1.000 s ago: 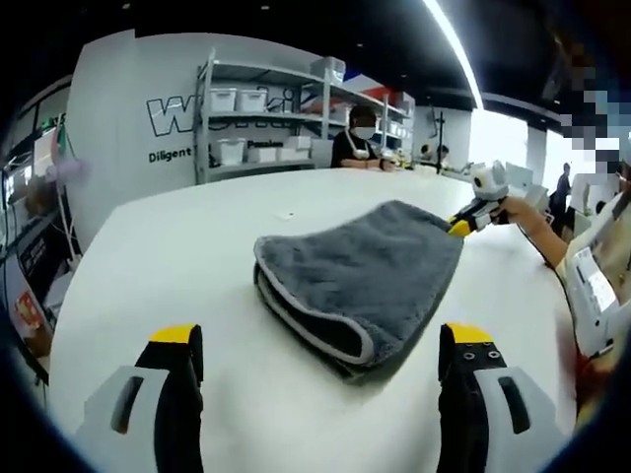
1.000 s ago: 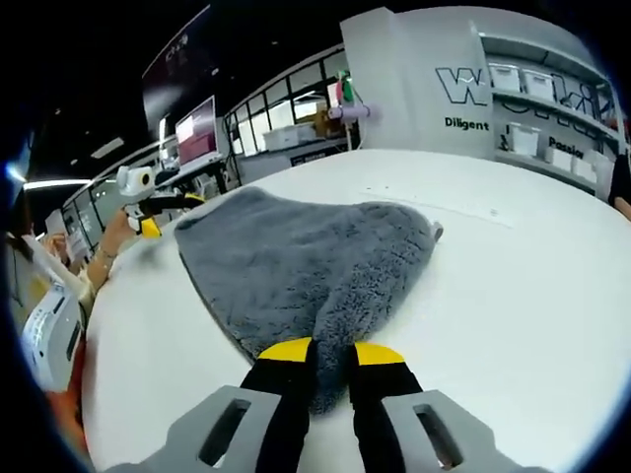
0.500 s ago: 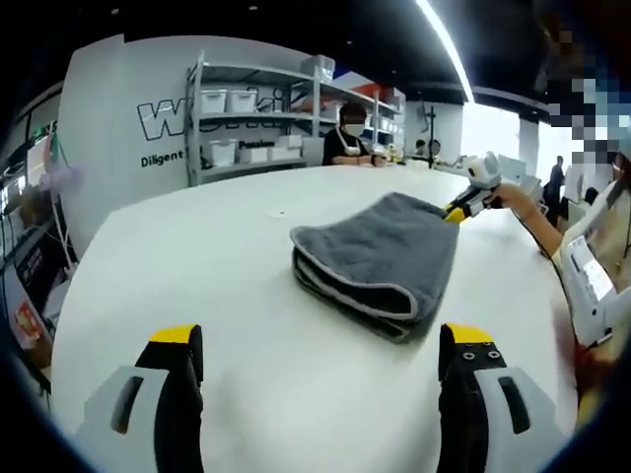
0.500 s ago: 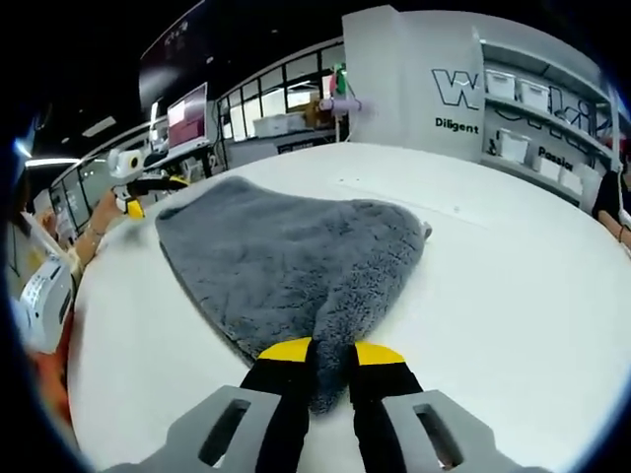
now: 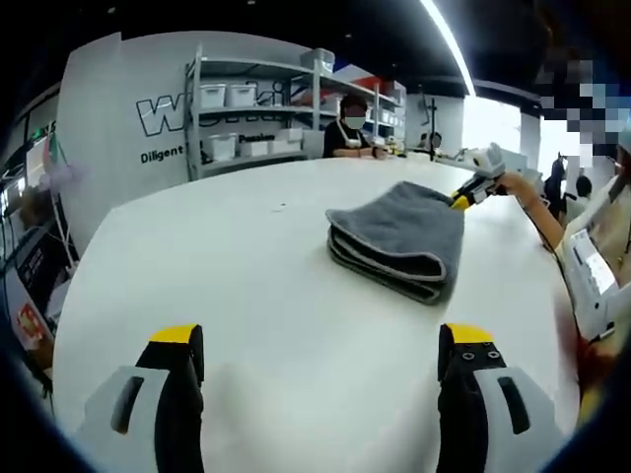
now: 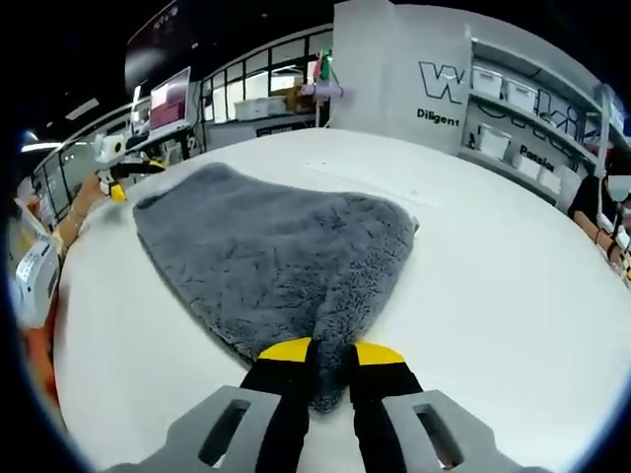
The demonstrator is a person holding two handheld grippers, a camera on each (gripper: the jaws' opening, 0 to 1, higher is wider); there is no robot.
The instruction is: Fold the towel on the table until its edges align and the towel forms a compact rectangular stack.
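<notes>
On the white table (image 5: 246, 296) lies the grey towel (image 5: 399, 236), folded over into a few layers with its rounded fold facing the left gripper view and its far corner pinched by the right gripper (image 5: 460, 201), which reaches in from the right of that view in a person's hand (image 5: 513, 187). In the right gripper view the towel (image 6: 286, 261) spreads away from the camera as a broad grey sheet, and the right gripper (image 6: 330, 352) has its yellow-tipped jaws closed together on the near corner. The left gripper (image 5: 320, 340) hangs above bare table well short of the towel, its jaws wide apart and holding nothing. The left gripper (image 6: 116, 187) also appears small at the far left of the right gripper view. Behind the table stand shelves (image 5: 256, 118) with white bins, and a person (image 5: 347, 133) sits at the far edge.
</notes>
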